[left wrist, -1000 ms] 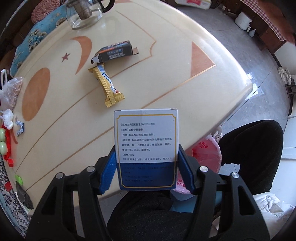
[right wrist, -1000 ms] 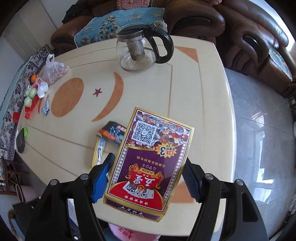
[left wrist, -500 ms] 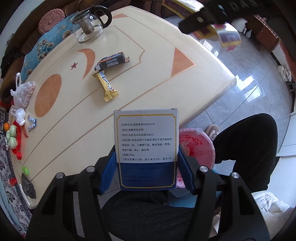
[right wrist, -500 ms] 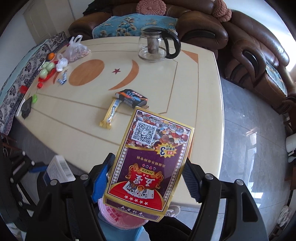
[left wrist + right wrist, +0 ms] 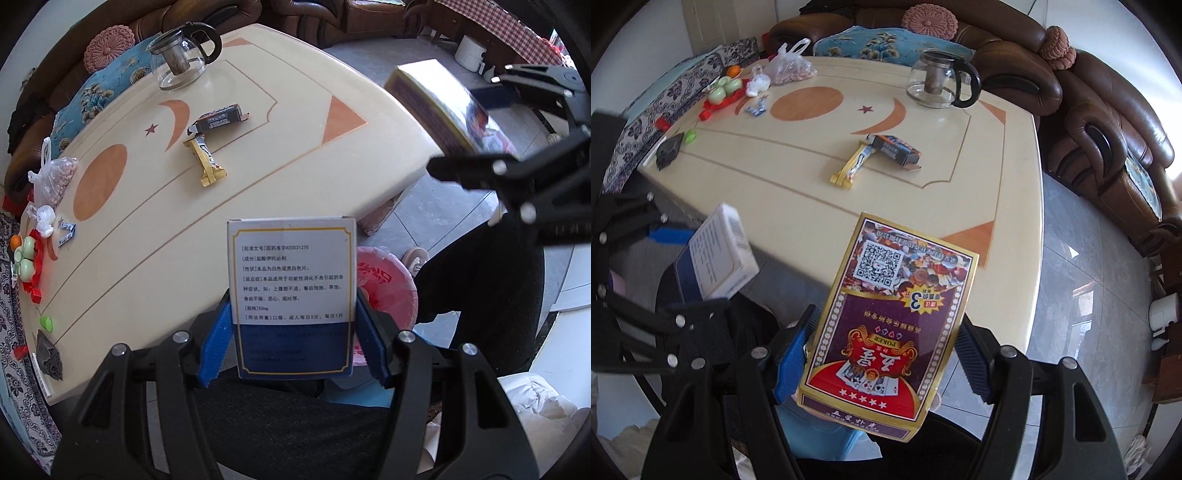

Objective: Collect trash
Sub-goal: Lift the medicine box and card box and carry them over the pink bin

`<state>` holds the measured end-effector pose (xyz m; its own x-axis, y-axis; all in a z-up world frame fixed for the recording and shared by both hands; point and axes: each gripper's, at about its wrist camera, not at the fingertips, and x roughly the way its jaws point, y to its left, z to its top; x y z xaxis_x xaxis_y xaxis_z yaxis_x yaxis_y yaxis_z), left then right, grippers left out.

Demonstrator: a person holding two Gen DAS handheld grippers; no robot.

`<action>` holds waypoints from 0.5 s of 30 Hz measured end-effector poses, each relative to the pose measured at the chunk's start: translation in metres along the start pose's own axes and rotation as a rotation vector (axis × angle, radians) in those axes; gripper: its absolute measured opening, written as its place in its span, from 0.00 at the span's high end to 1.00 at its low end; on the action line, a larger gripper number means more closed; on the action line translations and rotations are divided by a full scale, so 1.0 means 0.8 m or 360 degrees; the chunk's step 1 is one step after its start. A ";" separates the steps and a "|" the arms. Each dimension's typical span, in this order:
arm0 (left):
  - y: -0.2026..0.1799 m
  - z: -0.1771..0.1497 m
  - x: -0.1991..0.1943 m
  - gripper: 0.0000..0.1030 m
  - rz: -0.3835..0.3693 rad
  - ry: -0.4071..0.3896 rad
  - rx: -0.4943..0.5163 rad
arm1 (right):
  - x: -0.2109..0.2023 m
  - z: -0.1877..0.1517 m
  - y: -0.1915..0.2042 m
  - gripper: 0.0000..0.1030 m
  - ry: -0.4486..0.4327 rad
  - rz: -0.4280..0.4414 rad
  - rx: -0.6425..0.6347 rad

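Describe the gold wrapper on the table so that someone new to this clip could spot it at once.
Start at the cream table and find the brown crescent inlay near its middle. Just in front of the crescent a dark box lies flat, and the gold wrapper lies touching that box's end. It is the only long, thin, shiny gold strip there, with crimped ends; the box beside it is dark and blocky.

Left claw (image 5: 291,347) grips medicine box (image 5: 291,291) (bin possibly beneath).
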<state>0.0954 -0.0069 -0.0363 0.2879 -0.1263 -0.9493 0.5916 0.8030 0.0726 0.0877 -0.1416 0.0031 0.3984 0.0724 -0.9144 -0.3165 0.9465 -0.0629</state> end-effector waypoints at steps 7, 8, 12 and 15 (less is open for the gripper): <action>-0.015 -0.015 0.008 0.41 -0.0012 0.0001 0.0022 | 0.001 -0.040 0.027 0.33 0.0018 0.0018 -0.0076; -0.017 -0.016 0.010 0.41 -0.0019 0.0002 0.0022 | 0.000 -0.045 0.031 0.33 0.0010 0.0009 -0.0088; -0.025 -0.023 0.021 0.41 -0.0032 0.0005 0.0035 | 0.001 -0.063 0.041 0.33 -0.0010 -0.0040 -0.0143; -0.034 -0.029 0.030 0.41 -0.0037 0.0002 0.0051 | 0.007 -0.072 0.047 0.33 -0.0014 -0.0084 -0.0186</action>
<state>0.0689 -0.0185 -0.0682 0.2726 -0.1438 -0.9513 0.6220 0.7807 0.0602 0.0284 -0.1234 -0.0277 0.4247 0.0265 -0.9049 -0.3925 0.9061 -0.1577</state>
